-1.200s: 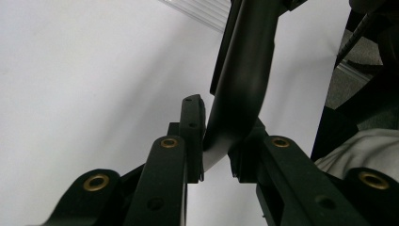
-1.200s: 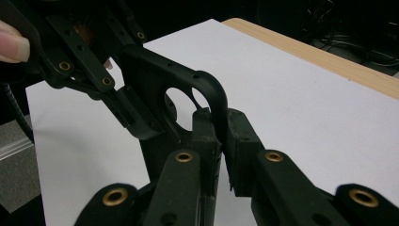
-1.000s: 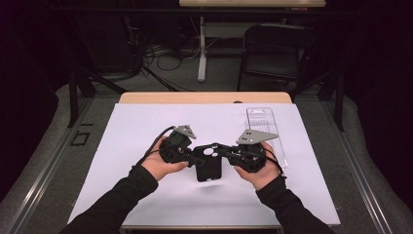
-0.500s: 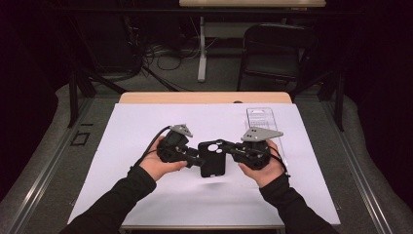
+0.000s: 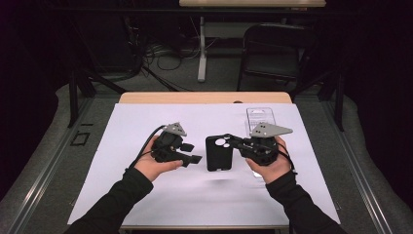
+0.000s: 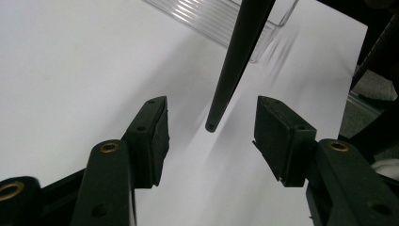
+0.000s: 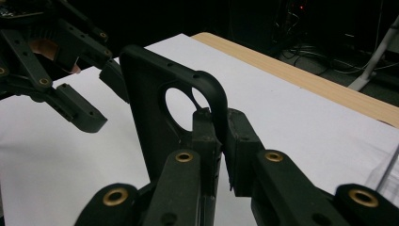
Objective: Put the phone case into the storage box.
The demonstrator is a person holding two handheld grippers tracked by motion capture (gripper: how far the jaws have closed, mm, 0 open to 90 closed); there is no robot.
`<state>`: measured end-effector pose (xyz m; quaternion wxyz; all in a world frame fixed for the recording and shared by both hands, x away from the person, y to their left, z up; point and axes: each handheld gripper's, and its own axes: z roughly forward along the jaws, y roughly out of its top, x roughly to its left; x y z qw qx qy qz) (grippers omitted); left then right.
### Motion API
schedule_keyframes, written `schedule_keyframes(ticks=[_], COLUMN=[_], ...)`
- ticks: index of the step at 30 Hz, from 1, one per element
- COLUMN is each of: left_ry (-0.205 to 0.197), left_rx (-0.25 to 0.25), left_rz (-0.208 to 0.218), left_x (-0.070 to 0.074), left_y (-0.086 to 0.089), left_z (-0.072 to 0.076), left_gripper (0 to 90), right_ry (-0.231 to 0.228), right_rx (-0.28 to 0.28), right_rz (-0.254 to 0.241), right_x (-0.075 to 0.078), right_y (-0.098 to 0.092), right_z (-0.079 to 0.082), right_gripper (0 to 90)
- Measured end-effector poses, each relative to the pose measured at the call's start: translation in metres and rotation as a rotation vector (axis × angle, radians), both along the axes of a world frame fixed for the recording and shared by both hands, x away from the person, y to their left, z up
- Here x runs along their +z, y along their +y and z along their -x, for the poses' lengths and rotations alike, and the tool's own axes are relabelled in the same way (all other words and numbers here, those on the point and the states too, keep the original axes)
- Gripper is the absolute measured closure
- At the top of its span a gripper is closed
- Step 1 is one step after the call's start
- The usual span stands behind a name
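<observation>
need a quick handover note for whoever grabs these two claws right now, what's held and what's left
Right claw: shut on the edge of the black phone case, holding it upright above the white sheet.
Left claw: open, its jaws have just been opening; the case edge stands between the pads untouched.
Clear plastic package: on the sheet beyond the right hand.
Done: case passed to the right claw alone.
Left: probably set the case down or into the package.

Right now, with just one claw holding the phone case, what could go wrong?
The right claw pinches the black phone case only at one edge by the camera cutout, so it might twist or slip onto the white sheet. The left claw has just been opening and its pads stand apart from the case; moving in again, it could knock it. The clear plastic box sits nearby.
</observation>
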<state>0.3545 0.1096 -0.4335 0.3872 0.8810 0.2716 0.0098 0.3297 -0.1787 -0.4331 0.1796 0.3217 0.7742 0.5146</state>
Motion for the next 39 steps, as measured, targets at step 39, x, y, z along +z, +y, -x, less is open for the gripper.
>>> schedule_keyframes(ticks=[39], left_ry=[-0.005], left_rx=[0.161], left_rz=[0.002], left_x=[-0.019], left_y=[0.042], left_z=[0.014], left_gripper=[32.6], right_ry=[-0.092], right_rx=[-0.107], right_rz=[0.009], right_x=[0.039], right_y=[-0.058], right_z=[-0.013], right_gripper=[84.3])
